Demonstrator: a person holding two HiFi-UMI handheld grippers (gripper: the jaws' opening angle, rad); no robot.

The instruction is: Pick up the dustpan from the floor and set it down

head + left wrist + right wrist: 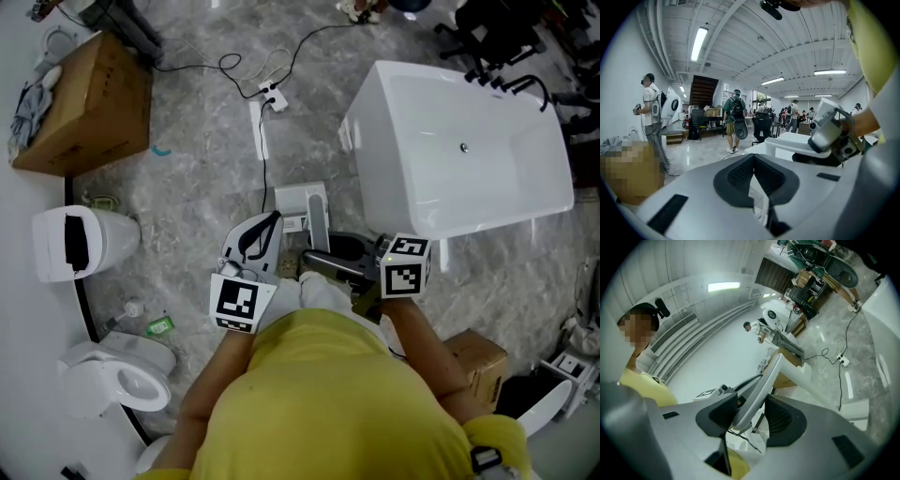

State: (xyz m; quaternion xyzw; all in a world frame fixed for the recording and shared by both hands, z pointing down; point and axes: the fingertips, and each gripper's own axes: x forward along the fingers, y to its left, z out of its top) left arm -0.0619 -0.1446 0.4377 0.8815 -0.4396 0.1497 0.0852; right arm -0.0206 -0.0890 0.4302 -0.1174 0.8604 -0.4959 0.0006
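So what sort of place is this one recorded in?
Probably a big indoor hall used as a bathroom mock-up or showroom: a freestanding bathtub and loose toilets stand on a stone-look floor, with cardboard boxes nearby.

The head view looks steeply down from above the person's yellow shoulders [328,394] onto the floor [206,159], taking in the bathtub [459,150] and the cardboard box [84,103]. The left gripper view sits low, facing almost level over its own jaws toward distant shelving [705,124], and shares the bathtub's rim. The right gripper view is rolled sideways, with the dustpan handle [759,390] close between its jaws, and shares the power strip [273,97] and box with the head view
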